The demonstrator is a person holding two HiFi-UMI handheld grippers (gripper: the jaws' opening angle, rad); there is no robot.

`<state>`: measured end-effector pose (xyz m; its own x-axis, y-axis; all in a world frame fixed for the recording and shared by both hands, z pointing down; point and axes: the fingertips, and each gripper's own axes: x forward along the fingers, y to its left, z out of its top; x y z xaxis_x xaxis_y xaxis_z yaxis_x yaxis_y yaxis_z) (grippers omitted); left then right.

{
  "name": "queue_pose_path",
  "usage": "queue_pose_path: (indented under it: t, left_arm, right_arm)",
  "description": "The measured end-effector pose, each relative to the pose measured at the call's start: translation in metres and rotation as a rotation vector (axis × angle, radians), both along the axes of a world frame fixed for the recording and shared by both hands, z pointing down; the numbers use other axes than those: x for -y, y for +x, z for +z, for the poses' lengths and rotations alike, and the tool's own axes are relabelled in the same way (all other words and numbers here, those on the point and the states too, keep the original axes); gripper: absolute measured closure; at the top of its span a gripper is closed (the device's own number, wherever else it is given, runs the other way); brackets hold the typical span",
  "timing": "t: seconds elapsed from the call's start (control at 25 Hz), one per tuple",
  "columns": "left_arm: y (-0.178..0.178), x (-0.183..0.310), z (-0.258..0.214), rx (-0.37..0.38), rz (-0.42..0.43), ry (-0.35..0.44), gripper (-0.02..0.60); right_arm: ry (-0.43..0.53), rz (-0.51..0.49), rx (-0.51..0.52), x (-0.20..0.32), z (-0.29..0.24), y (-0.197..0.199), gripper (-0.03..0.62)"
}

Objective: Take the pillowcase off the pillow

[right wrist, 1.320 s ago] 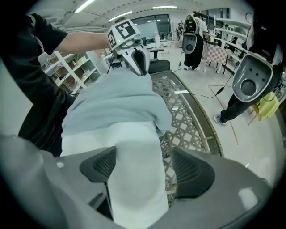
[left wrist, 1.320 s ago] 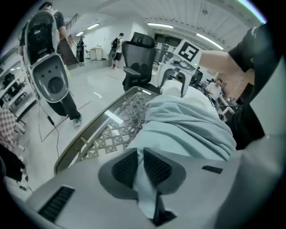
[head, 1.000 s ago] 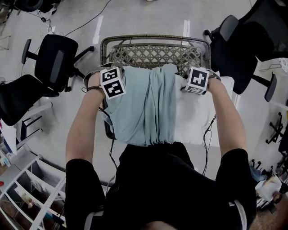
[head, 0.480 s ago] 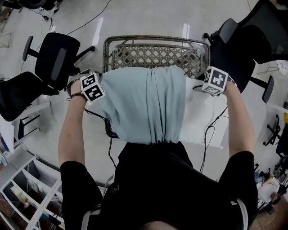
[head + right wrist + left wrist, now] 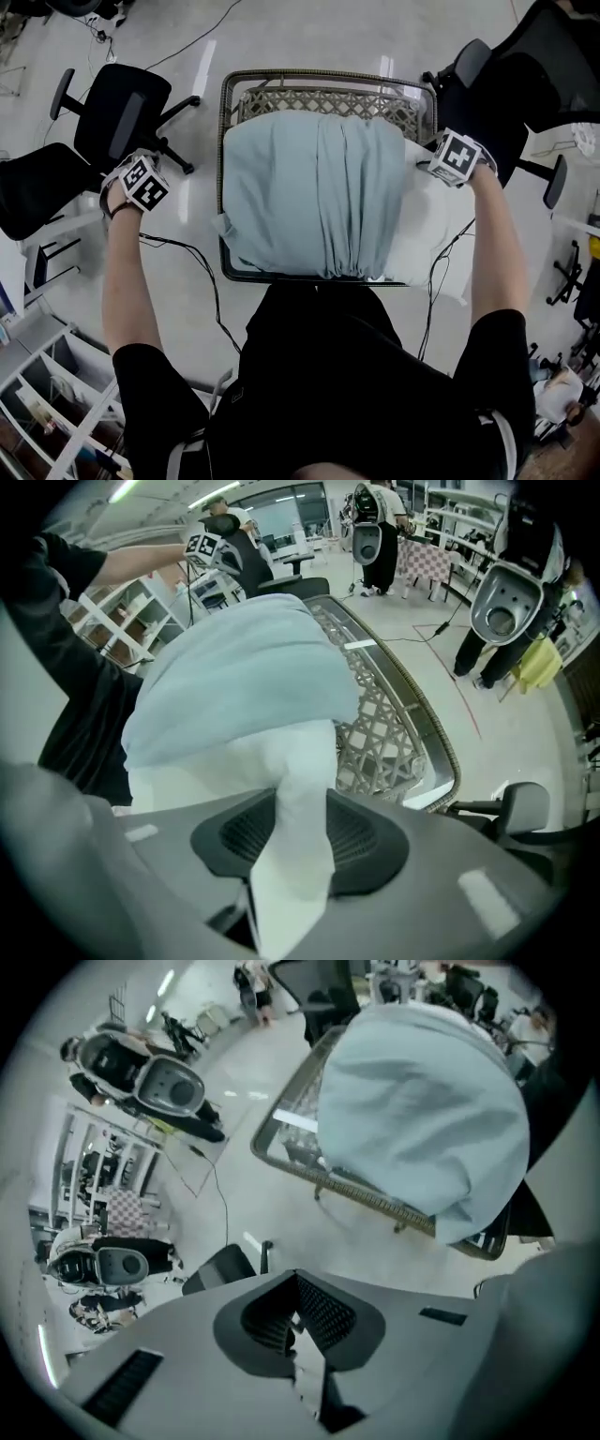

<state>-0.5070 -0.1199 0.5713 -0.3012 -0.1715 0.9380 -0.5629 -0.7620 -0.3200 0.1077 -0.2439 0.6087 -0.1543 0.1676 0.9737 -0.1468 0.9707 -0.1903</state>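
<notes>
The light blue pillowcase (image 5: 309,197) still covers most of the pillow, which lies on a wicker seat (image 5: 328,77). The white pillow (image 5: 427,244) sticks out bare at the case's right side. My right gripper (image 5: 457,157) is at the pillow's far right corner. Its jaws have just been closing, and in the right gripper view they pinch a fold of white pillow (image 5: 300,789) between the pads, with the pillowcase (image 5: 234,677) beyond. My left gripper (image 5: 141,186) hangs over the floor well left of the seat, shut and empty (image 5: 298,1321). The pillowcase (image 5: 422,1119) lies far ahead of it.
A black office chair (image 5: 117,122) stands at the left, close to my left gripper, and another (image 5: 506,84) at the upper right behind my right gripper. Cables (image 5: 202,262) trail across the floor. White shelving (image 5: 47,394) is at the lower left.
My left gripper has come off the pillowcase's left edge and swung far left over the floor. The pillow has shifted up onto the seat. My right gripper moved slightly right with the pillow corner.
</notes>
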Motion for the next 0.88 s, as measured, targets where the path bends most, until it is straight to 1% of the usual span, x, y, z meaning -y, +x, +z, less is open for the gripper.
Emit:
queue_pose_path:
  t: [0.08, 0.16, 0.24, 0.28, 0.32, 0.36, 0.4, 0.48, 0.56, 0.6, 0.72, 0.88]
  left_arm:
    - [0.041, 0.006, -0.004, -0.119, 0.023, 0.083, 0.577]
    - [0.100, 0.008, 0.001, -0.267, 0.066, 0.129, 0.577]
    - [0.155, 0.002, 0.004, -0.413, 0.102, 0.152, 0.575]
    - [0.178, -0.004, 0.007, -0.467, 0.123, 0.154, 0.569]
    - [0.197, -0.013, 0.010, -0.507, 0.145, 0.149, 0.533]
    - [0.212, -0.024, 0.014, -0.538, 0.164, 0.139, 0.498]
    - [0.225, -0.036, 0.018, -0.567, 0.179, 0.126, 0.481]
    - [0.246, -0.060, 0.023, -0.627, 0.193, 0.102, 0.441]
    - [0.261, -0.083, 0.026, -0.680, 0.196, 0.085, 0.422]
    - [0.266, -0.094, 0.027, -0.699, 0.196, 0.076, 0.413]
    - [0.278, -0.121, 0.028, -0.722, 0.195, 0.062, 0.399]
    - [0.291, -0.143, 0.022, -0.695, 0.193, 0.109, 0.397]
  right_arm:
    - [0.052, 0.011, -0.017, -0.002, -0.002, -0.004, 0.418]
    - [0.169, 0.000, -0.046, 0.002, -0.007, -0.010, 0.408]
    - [0.314, 0.019, -0.038, 0.010, -0.019, -0.019, 0.419]
    - [0.369, 0.048, -0.015, 0.011, -0.026, -0.026, 0.426]
    - [0.402, 0.080, 0.012, 0.009, -0.032, -0.031, 0.430]
    - [0.415, 0.107, 0.036, 0.003, -0.035, -0.035, 0.425]
    - [0.416, 0.126, 0.054, -0.007, -0.037, -0.037, 0.407]
    - [0.405, 0.148, 0.077, -0.033, -0.041, -0.034, 0.395]
    - [0.396, 0.162, 0.098, -0.060, -0.044, -0.029, 0.366]
    - [0.391, 0.169, 0.109, -0.073, -0.045, -0.027, 0.363]
    - [0.369, 0.207, 0.146, -0.110, -0.045, -0.019, 0.352]
    - [0.354, 0.235, 0.197, -0.157, -0.045, -0.004, 0.332]
